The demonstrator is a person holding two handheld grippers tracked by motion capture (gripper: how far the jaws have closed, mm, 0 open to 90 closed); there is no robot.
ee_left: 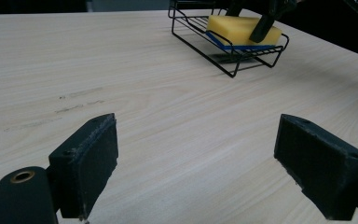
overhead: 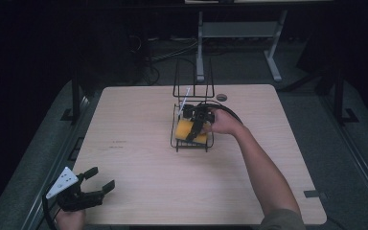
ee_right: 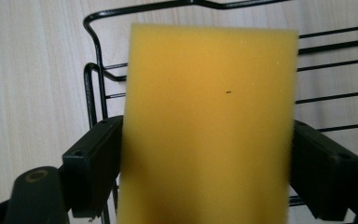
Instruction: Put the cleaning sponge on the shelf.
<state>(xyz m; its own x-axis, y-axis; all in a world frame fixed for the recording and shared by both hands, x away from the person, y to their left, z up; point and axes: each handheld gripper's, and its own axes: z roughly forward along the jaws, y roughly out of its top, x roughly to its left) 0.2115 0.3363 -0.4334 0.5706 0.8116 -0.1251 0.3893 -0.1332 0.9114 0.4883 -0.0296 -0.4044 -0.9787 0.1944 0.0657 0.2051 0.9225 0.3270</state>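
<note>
A yellow sponge (overhead: 183, 128) with a blue underside (ee_left: 242, 30) lies in a black wire rack (overhead: 175, 143) at the middle back of the table. My right gripper (overhead: 195, 130) reaches into the rack from the right, shut on the sponge. In the right gripper view its pads (ee_right: 93, 163) press both long sides of the sponge (ee_right: 209, 93), with the rack's wires (ee_right: 95, 70) below. My left gripper (overhead: 101, 178) stands open near the table's front left corner, with only bare table top between its fingers (ee_left: 88, 163), and it faces the rack (ee_left: 228, 65).
The rack has a tall upright wire frame (overhead: 194, 76) at its back. A round grey grommet (overhead: 222, 97) sits in the table top (overhead: 139, 143) behind the rack. A grey desk frame (overhead: 239, 29) stands on the floor beyond the table.
</note>
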